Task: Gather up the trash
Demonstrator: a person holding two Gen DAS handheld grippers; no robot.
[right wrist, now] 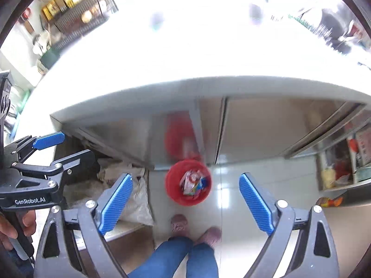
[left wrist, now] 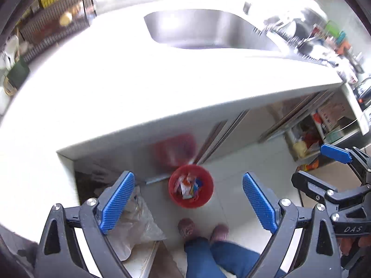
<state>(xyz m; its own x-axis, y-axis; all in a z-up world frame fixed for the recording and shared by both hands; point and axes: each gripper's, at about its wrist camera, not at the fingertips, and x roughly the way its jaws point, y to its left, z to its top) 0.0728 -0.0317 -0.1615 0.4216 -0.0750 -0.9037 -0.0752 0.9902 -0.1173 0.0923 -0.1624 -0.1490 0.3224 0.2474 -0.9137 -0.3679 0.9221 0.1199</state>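
Left gripper (left wrist: 187,205): jaws spread wide, nothing held
Red bin (left wrist: 191,186): on floor by cabinet, between both grippers; wrappers (left wrist: 188,186) inside look light, crinkly, slippery; pinch a loose edge
Right gripper (right wrist: 185,205): jaws gaping, empty

From my feed I see a red bin (left wrist: 190,186) holding wrappers (left wrist: 189,186) in white, orange and blue. The bench (left wrist: 116,88) reads plain white, the sink (left wrist: 197,30) a steel grey. Both claws, left claw (left wrist: 188,202) and right claw (right wrist: 185,202), have black frames with blue ribbed pads (right wrist: 117,203). The floor (right wrist: 255,173) is pale glossy tile; the jeans (right wrist: 178,259) are blue, the slippers (right wrist: 179,223) dusty pink.
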